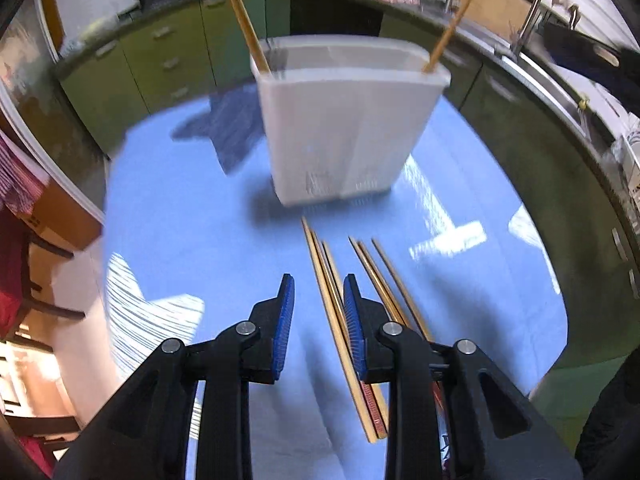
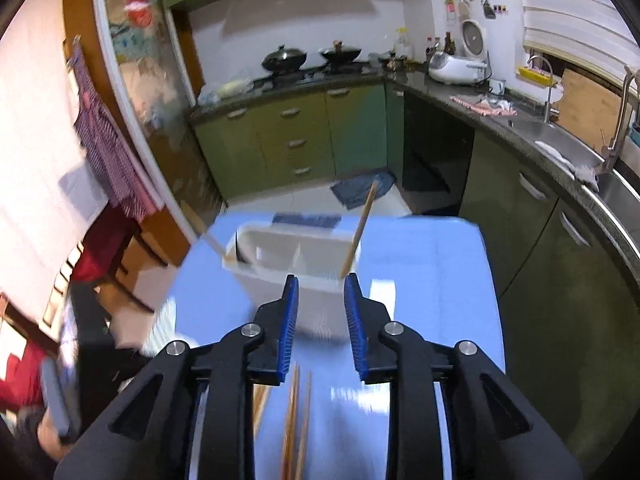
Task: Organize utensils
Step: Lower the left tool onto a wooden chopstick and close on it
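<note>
**While loose chopsticks wait, both claws hang empty**

Since the loose chopsticks (image 1: 360,280) lie in a rough row on the blue tabletop (image 1: 180,220), just in front of the white holder (image 1: 344,128), I judge the step in hand to be picking up the next one. Two chopsticks already stand in the holder, one leaning at its left corner (image 1: 244,16) and one at its right corner (image 1: 448,28), so the job looks begun but far from done. My left claw (image 1: 319,292) is spread apart and grips nothing; its right finger (image 1: 354,320) sits over the row, with the leftmost sticks showing in the gap. My right claw (image 2: 320,292) is likewise parted and empty, held higher, looking down into the holder's divided compartments (image 2: 296,252), with blurred sticks below it. Next I would lower the left claw, straddle a single stick and close on it alone, since the sticks lie close together and a neighbour could easily come up too
</note>
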